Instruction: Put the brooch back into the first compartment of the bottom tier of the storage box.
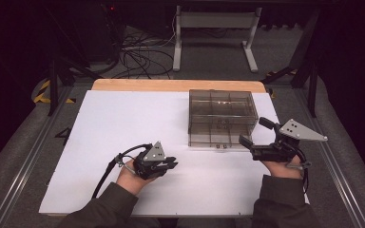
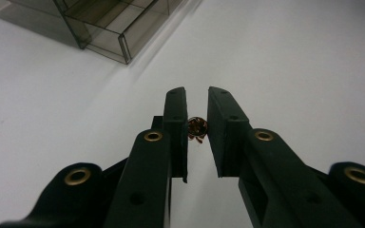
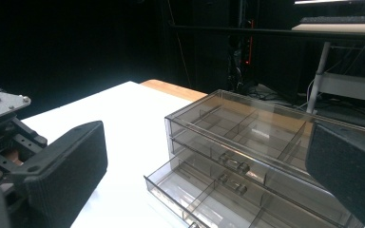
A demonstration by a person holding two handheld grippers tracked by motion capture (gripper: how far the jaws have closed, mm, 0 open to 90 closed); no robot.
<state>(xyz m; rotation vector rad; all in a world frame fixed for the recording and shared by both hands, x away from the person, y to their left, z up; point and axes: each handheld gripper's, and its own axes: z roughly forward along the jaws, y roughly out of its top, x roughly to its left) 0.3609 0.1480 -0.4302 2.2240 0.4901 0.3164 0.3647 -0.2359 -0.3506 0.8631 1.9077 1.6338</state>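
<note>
The left gripper (image 2: 197, 102) has its jaws drawn close together, pinching a small reddish-brown, coppery item (image 2: 196, 129) between the pads; what it is cannot be made out. In the high view this gripper (image 1: 168, 164) sits low over the white table (image 1: 123, 123), well to the near left of the clear drawer box (image 1: 223, 116) and aimed toward it. So the box lies ahead and to the right of the held item. The box's bottom drawer (image 3: 209, 192) is pulled out toward the person, showing empty compartments. The right gripper (image 1: 254, 130) is far nearer, just beside the box's near right corner. Its jaws stand wide apart, holding nothing, framing the box front.
</note>
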